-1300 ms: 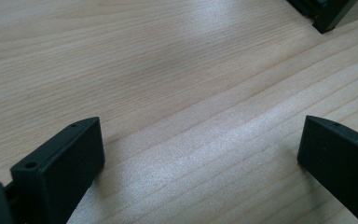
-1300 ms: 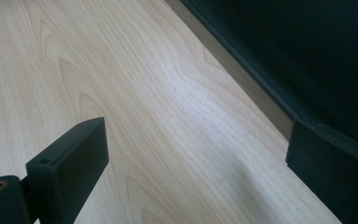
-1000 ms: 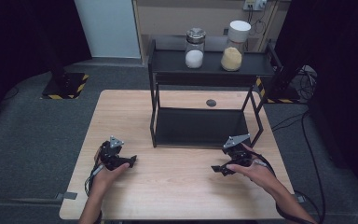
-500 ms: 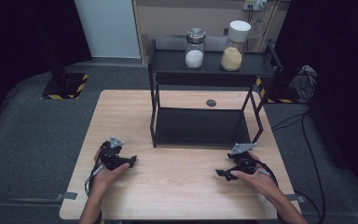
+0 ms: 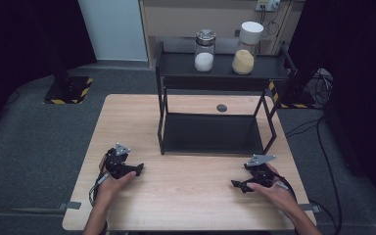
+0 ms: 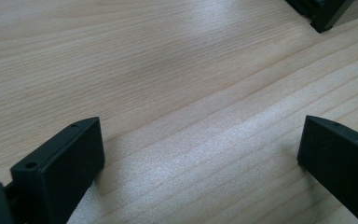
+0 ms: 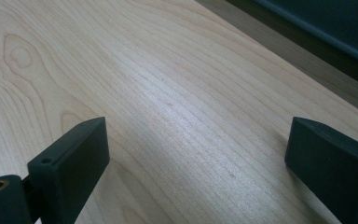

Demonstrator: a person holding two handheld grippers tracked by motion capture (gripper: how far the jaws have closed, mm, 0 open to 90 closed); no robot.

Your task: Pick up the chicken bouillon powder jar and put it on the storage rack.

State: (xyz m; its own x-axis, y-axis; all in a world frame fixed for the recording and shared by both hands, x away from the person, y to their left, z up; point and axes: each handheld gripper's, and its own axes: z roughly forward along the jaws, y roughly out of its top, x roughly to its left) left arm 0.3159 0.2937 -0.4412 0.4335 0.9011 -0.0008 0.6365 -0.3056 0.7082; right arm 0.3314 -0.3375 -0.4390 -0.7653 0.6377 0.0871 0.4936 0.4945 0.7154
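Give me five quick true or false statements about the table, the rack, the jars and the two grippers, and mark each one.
1. Both jars stand on the top shelf of the black rack. True: the jar of white powder and the jar of yellow powder are side by side there.
2. The left gripper holds a jar. False: its jaws are open over bare wood.
3. The right gripper is open with nothing between its jaws. True.
4. A small dark disc lies on the wooden table behind the rack's lower shelf. True.
5. The rack's lower shelf carries a jar. False: it carries nothing.
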